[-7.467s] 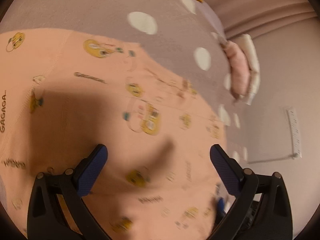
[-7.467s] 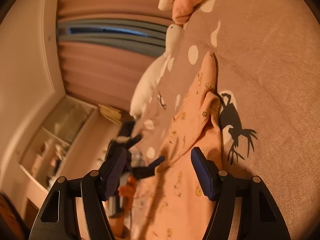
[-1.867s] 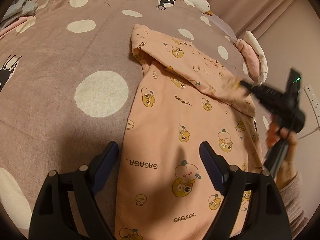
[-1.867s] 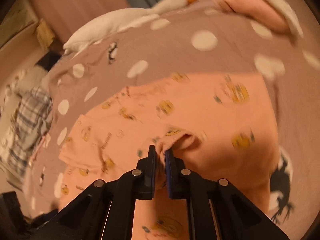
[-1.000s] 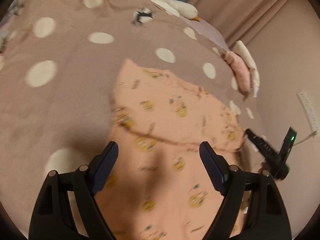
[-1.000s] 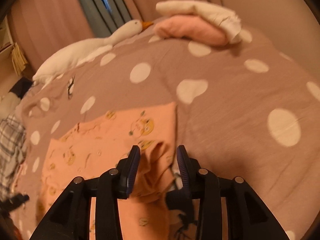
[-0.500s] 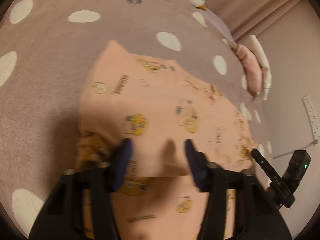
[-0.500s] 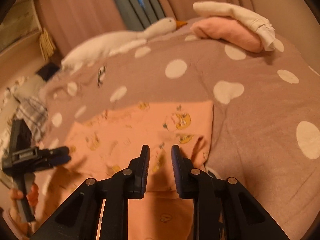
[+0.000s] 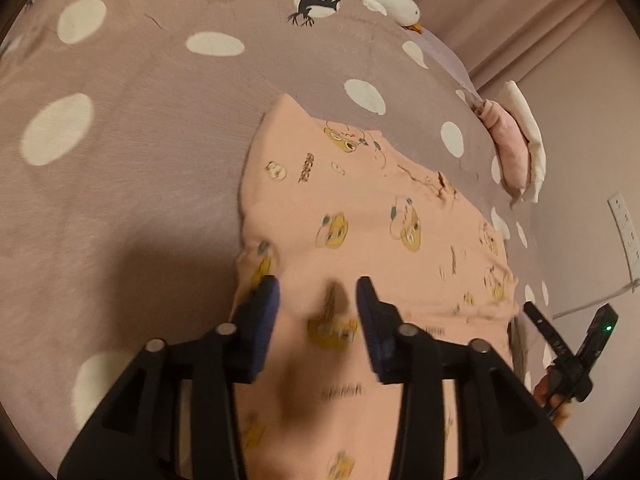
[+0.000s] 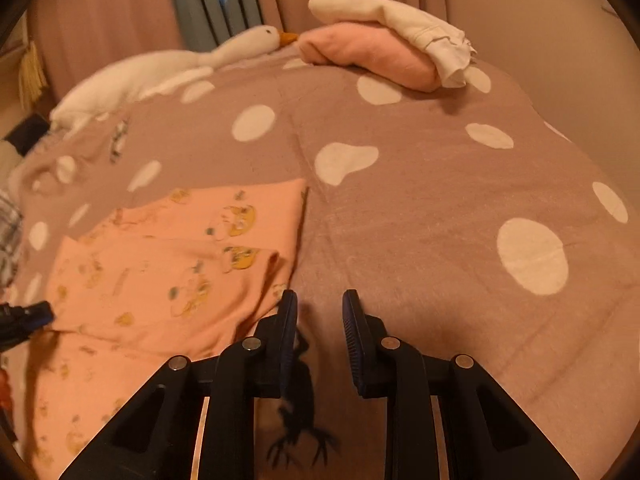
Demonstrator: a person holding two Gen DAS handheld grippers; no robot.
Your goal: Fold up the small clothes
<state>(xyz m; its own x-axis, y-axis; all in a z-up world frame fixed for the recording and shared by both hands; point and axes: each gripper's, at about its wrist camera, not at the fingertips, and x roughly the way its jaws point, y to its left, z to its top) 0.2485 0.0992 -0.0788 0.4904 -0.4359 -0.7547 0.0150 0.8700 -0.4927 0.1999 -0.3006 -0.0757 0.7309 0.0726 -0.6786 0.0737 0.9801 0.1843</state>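
now the peach garment (image 9: 372,216) lies on the dotted bedspread (image 9: 132,128), its top part folded over. left gripper (image 9: 318,296), jaws just reopened, straddles the folded edge unpinched; right gripper (image 10: 320,312) stands empty, narrowly apart, beside it. next likely calls for another fold.

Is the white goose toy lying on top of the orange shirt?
No, the goose toy lies far back on the dotted blanket, well apart from the orange shirt.

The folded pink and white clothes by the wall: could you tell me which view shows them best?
The right wrist view: the stacked clothes lie unobstructed at top centre, white piece over pink. In the left wrist view they appear small and distorted near the right edge.
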